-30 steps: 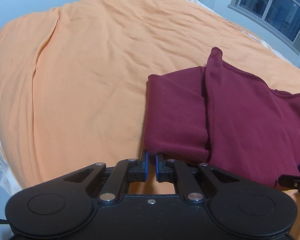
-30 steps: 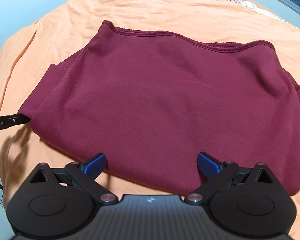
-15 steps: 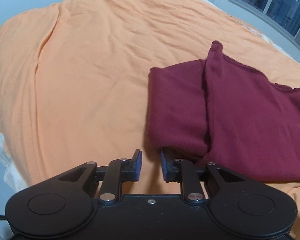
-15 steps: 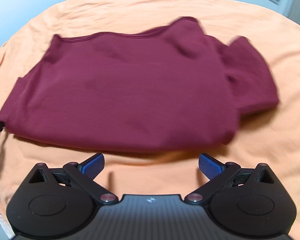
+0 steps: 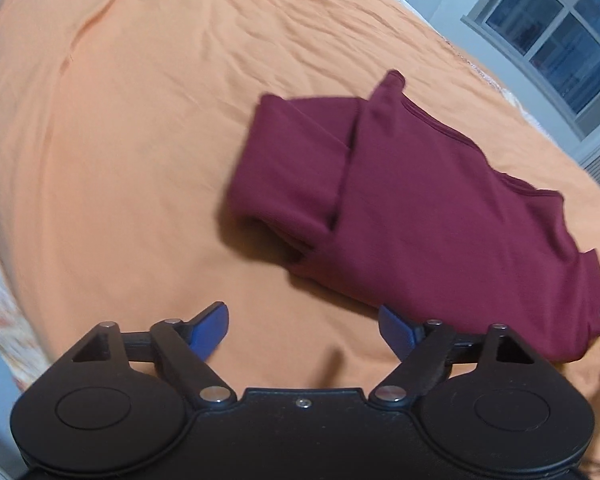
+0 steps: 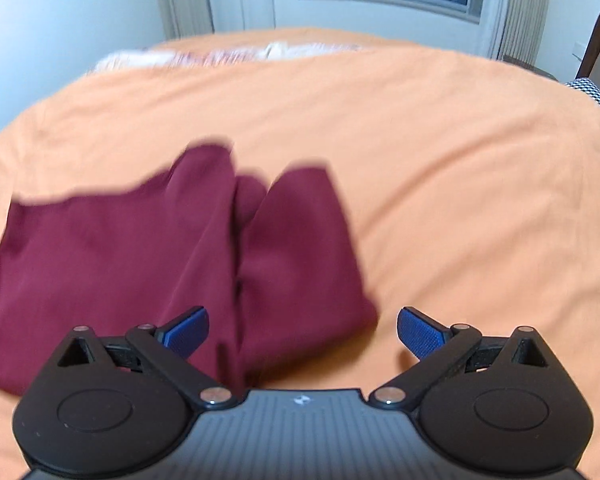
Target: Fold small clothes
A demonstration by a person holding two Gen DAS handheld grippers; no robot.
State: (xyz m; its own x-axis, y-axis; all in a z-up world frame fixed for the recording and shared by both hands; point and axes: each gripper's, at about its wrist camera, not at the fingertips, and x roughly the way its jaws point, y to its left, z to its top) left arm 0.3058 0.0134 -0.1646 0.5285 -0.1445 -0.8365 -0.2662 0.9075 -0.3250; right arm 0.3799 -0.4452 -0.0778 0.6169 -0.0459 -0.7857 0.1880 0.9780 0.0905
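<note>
**Maroon garment lies folded on the orange bed, both grippers released**

Left wrist view: the maroon garment [image 5: 440, 216] lies on the orange bedspread [image 5: 140, 140], a sleeve folded in along its left side and the neckline seam running along its far edge. The left gripper [image 5: 303, 330] hovers just short of the garment's near hem, jaws spread wide and holding nothing. A window [image 5: 556, 28] shows at upper right.

Right wrist view: the picture is blurred. The garment [image 6: 140, 248] sits at left, its folded part [image 6: 300, 248] directly ahead. The right gripper [image 6: 303, 332] hangs over the near edge, jaws released, the left blue pad [image 6: 188, 330] over cloth, the right pad [image 6: 420, 336] over bedspread [image 6: 460, 180].
</note>
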